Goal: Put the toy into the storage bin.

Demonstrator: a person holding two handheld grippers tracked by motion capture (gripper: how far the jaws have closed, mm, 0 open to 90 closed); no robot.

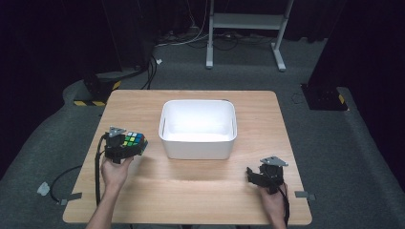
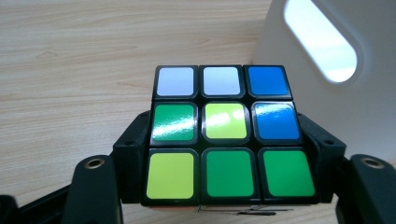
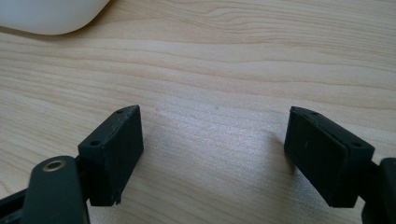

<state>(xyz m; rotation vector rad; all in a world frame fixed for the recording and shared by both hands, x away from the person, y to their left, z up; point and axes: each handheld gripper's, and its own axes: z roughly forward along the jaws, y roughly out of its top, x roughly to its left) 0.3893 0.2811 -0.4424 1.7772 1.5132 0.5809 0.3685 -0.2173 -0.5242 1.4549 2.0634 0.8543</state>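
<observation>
We see the left gripper (image 1: 125,147) near the left edge of the table (image 1: 191,191), its 2 jaws clamped on opposite sides of a cube (image 2: 226,135), which sits just off the left wall of the white bin (image 1: 198,143). In the left gripper view the cube's near face looks back at the camera, tilted slightly away: 2 white and 1 blue tile on top, green, yellow-green and blue in the middle, yellow-green and 2 green at the bottom. Being a cube, it has no long axis; in the high view 1 corner points toward the bin. The right gripper (image 1: 260,175) sits near the right front corner of the table, its jaws spread wide over bare wood with nothing between them, well apart from the cube.
</observation>
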